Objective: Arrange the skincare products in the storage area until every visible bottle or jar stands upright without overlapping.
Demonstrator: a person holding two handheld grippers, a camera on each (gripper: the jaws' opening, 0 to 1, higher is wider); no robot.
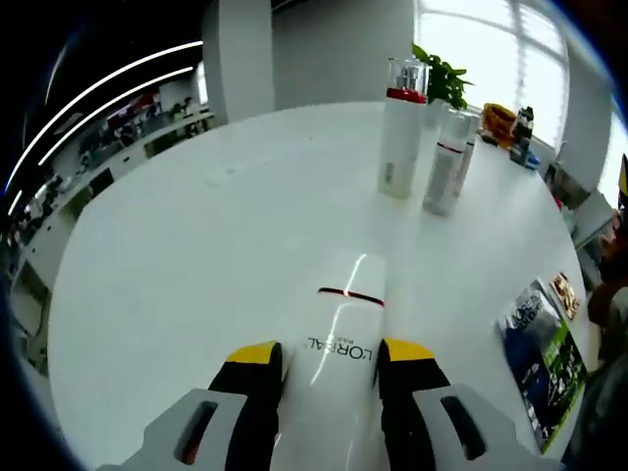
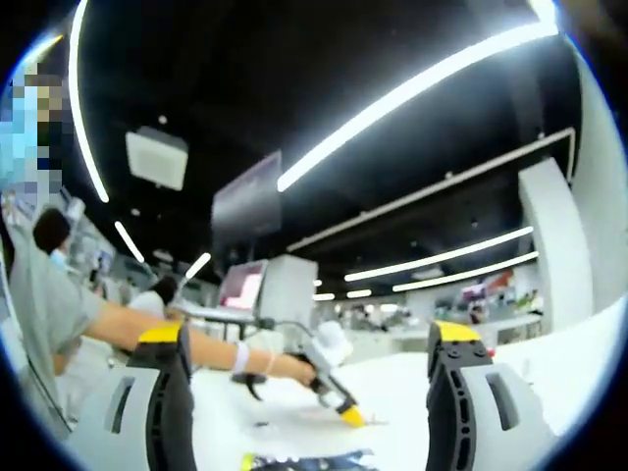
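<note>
Left gripper (image 1: 329, 365) fingers pinch a white L'Oreal bottle (image 1: 339, 339) lying between them, two upright bottles (image 1: 424, 147) well ahead; right gripper (image 2: 319, 353) fingers wide apart, empty, aimed off-table; risk: smooth bottle slips or topples when stood up.

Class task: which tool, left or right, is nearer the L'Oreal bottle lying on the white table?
Left. The left tool has its jaws on either side of the L'Oreal bottle. The right tool points away across the room, jaws open and empty.
</note>
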